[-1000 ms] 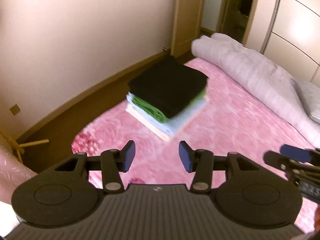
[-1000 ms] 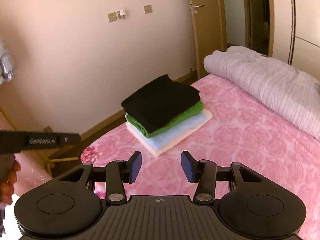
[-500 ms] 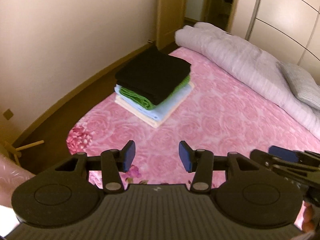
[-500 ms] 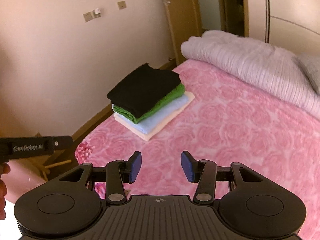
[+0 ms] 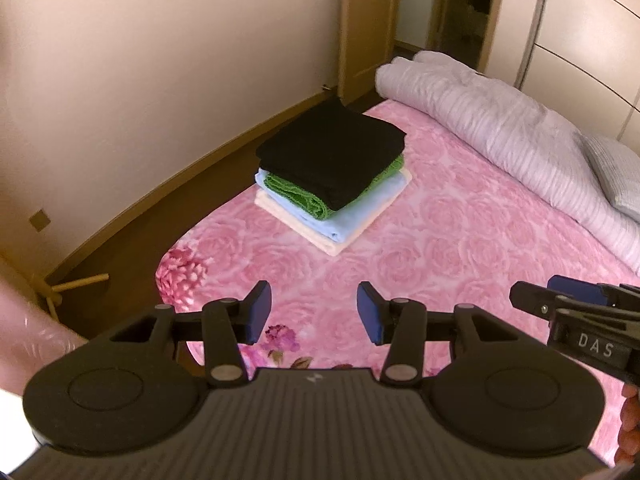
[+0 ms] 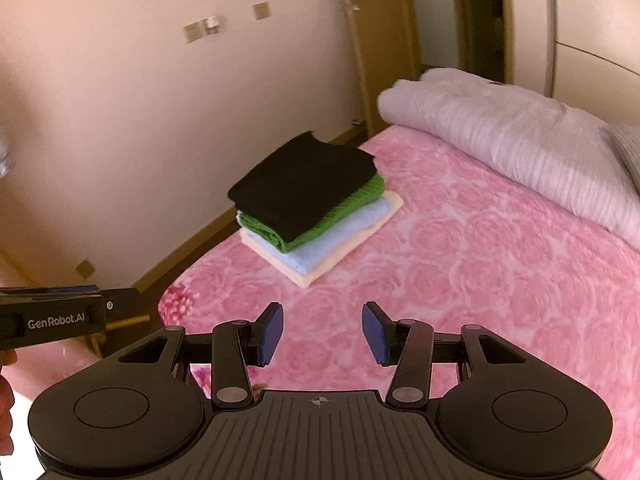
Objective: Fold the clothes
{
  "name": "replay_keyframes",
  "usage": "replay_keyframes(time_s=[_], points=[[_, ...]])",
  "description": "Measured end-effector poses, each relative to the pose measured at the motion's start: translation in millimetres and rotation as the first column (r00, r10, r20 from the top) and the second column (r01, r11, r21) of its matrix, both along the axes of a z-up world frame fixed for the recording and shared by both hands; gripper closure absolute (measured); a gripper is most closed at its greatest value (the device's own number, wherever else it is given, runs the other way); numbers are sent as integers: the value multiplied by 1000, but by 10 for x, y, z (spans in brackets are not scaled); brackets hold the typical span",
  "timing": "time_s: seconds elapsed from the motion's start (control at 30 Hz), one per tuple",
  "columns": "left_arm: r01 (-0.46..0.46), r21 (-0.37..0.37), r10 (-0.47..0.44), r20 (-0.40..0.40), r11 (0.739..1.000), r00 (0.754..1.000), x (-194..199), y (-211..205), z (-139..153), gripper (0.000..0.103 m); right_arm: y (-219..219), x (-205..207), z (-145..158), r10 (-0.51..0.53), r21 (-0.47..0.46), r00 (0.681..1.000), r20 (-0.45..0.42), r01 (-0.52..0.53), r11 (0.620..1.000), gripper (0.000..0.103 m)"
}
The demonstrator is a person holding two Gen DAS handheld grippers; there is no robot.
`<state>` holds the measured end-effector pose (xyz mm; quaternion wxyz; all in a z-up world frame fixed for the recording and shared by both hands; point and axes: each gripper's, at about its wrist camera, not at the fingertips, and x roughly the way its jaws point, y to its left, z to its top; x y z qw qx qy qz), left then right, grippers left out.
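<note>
Four folded cloths (image 5: 332, 172) stacked on the pink bedspread (image 5: 460, 248) near the wall (image 5: 140, 80); both grippers' fingers (image 5: 258, 312) spread, empty

Two readable marks only. "DAS" in pale letters on the side of the right hand-held gripper (image 5: 576, 312), seen from the left wrist. "GenRobot.AI" in white on the side of the left hand-held gripper (image 6: 56, 312), seen from the right wrist.

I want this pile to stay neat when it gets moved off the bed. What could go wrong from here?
The folded stack sits near the bed's corner, so a nudge might tip it to the floor. The black top piece overhangs the green one and could slide. Both tools are open, empty, away from it.
</note>
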<state>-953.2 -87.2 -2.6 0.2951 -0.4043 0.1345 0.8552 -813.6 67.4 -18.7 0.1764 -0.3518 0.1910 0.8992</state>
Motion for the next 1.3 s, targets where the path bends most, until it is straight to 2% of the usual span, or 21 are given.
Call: replay_keyframes(time_s=[0.2,0.5,0.73,1.03,1.3], points=[[-87,2,87,26,996,996,415,206,-15,60,287,293,-20,93,24,995,34,-94,995,55],[-161,13,160,29,987,987,1097,518,29,60,745,783,-26,181,27,982,57,-183,983,55],[-208,17,208,19,978,978,1434,692,62,60,959,1025,-35,224,28,972,65,-226,974,55],[-242,-7,242,16,970,970,1578,923,20,60,1206,970,-103,266,17,957,111,-270,963,55],[-260,-43,261,20,965,965,1410,1121,-92,60,1427,706,-167,286,-1,948,140,-289,957,55]])
